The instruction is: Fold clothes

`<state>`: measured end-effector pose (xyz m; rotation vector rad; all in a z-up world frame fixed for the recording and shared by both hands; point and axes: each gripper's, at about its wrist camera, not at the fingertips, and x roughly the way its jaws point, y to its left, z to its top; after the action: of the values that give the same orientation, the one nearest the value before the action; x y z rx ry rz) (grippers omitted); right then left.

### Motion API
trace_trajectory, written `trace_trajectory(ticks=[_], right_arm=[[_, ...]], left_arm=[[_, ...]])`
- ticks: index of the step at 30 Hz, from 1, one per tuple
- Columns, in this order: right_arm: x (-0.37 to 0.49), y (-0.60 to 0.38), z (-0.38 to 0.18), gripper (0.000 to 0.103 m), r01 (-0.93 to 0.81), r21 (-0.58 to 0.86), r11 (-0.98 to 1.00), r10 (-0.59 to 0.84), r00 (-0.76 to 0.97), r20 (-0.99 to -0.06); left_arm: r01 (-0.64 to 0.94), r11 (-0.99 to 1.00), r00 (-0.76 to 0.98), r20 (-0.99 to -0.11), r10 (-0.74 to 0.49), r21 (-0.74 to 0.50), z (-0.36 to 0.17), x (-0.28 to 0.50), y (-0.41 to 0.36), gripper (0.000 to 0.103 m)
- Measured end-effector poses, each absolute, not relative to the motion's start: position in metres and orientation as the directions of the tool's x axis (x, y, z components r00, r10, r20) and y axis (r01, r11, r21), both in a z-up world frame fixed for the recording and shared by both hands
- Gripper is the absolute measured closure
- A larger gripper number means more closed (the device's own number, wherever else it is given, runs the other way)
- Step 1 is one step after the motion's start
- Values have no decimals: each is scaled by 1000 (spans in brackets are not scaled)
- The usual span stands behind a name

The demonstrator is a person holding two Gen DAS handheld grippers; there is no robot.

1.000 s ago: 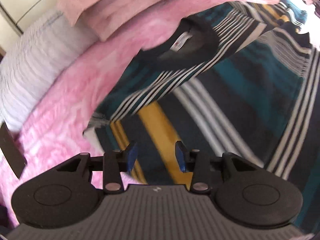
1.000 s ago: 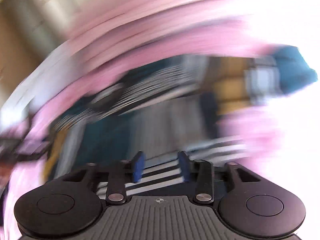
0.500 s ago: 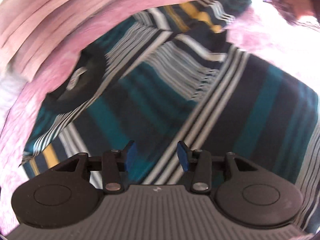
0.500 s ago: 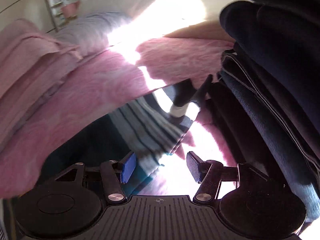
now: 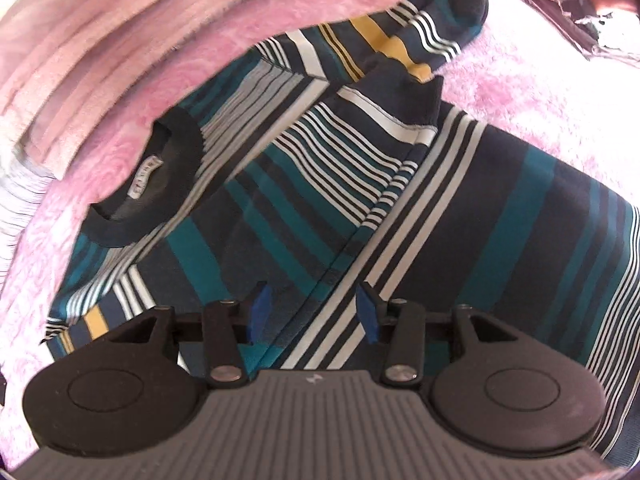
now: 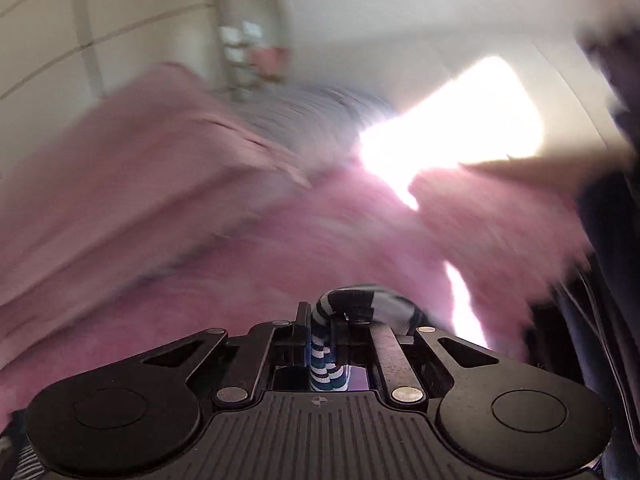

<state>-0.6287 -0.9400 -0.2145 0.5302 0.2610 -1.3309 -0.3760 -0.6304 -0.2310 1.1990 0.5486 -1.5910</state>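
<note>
My right gripper (image 6: pixel 322 336) has just closed and pinches striped cloth, probably the shirt's hem, though blur hides it. The shirt (image 5: pixel 360 208) lies on the pink blanket (image 5: pixel 540 92); my left gripper (image 5: pixel 312 312) hangs apart above it. Next: carry that edge over.

Teal-and-navy striped knit sweater (image 5: pixel 320 184) lies flat on the fluffy pink blanket (image 5: pixel 540 92); folded pale pink bedding (image 5: pixel 100 40) sits behind it.
</note>
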Motion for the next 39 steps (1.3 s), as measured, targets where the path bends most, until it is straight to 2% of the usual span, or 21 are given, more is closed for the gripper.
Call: trace_trajectory(ticks=[4,6,8,9,10,11,12,16,22,26,32,34,37,38,39], right_arm=[[-526,-858,-158,96,866,156,474,-806,499,-319],[-467,-802,-142,96,757,115,643,-716,647,-261],[-412,-745,-152,95,619,56,783,-587,766,-261],[-386,-720,-170,89,546,0,838,-518,795,-317],[-361,-695,-187,79,464,-50,885,-447,812,-375],[-338,-671,-205,54,385,-85,919,-382,818,-430],[-329,-653,-220,48,346,-80,935,-342,815,-468],[-328,-615,-246,48,333,-10,943,-277,766,-580],[-366,-615,-269,47,464,-25,885,-336,602,-724],[-404,-631,-271,47,587,-36,809,-388,486,-783],[-446,-651,-272,47,694,-41,719,-415,381,-826],[-455,-655,-275,47,708,-43,705,-415,362,-835],[-468,-657,-274,47,731,-41,681,-419,342,-841],[-472,-657,-273,47,736,-41,676,-421,340,-841],[-475,-657,-273,47,740,-43,672,-424,336,-841]], left_arm=[[924,-289,86,-871,-484,252,-215,-354,-610,61],[927,-254,126,-865,-486,277,-208,-335,-594,61],[930,-217,167,-868,-469,296,-202,-310,-574,61],[933,-199,181,-870,-459,299,-202,-298,-564,61],[936,-181,195,-872,-448,302,-201,-286,-555,61],[938,-163,208,-872,-442,307,-201,-275,-545,61],[939,-145,222,-872,-436,311,-202,-264,-535,61],[942,-104,245,-864,-440,320,-212,-233,-511,60],[897,-213,230,-822,-520,386,-233,-220,-522,58],[850,-307,199,-799,-567,429,-246,-217,-548,57],[675,-487,194,-770,-607,554,-275,-228,-573,58],[628,-525,198,-770,-606,575,-287,-231,-578,65],[560,-536,236,-741,-628,632,-296,-236,-577,93],[531,-545,250,-734,-631,649,-298,-238,-575,99],[522,-545,256,-730,-634,656,-297,-238,-573,99]])
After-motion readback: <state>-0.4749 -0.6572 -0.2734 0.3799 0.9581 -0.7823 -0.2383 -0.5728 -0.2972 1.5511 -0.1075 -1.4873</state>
